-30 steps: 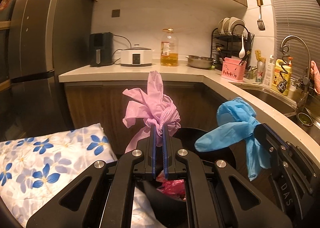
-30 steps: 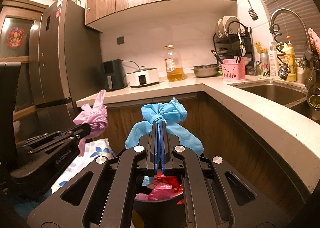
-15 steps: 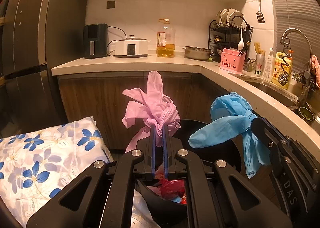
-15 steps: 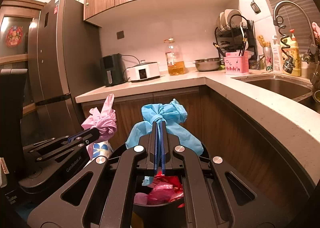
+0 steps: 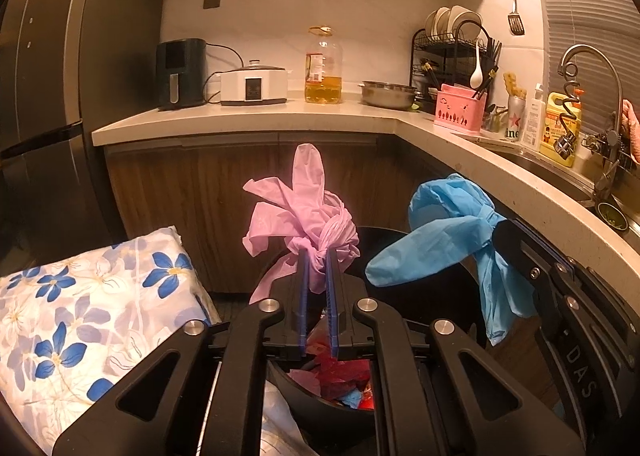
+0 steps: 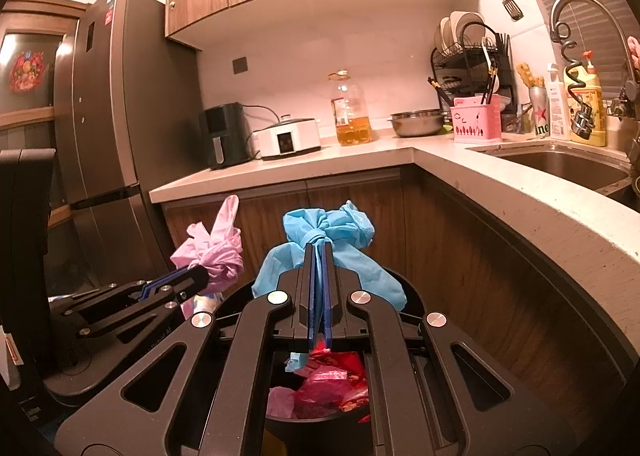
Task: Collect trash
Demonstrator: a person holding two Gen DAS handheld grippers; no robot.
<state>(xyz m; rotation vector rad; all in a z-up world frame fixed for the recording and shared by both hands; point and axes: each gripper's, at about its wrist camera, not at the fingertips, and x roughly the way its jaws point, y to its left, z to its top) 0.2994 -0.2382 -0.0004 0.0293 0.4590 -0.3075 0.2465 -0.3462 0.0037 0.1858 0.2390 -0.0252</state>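
Left wrist view: left gripper (image 5: 316,256) clamped on knotted pink bag (image 5: 308,212), right gripper (image 6: 318,252) clamped on knotted blue bag (image 6: 328,228), both bags held above the black bin (image 6: 408,296) containing red and pink trash (image 6: 328,380).

pink bag (image 5: 316,212) — knotted, held aloft; blue bag (image 6: 326,234) — knotted, beside

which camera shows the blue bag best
The right wrist view: the blue bag sits centered, its knot pinched in the right gripper. The left wrist view shows it side-on, toward the right.
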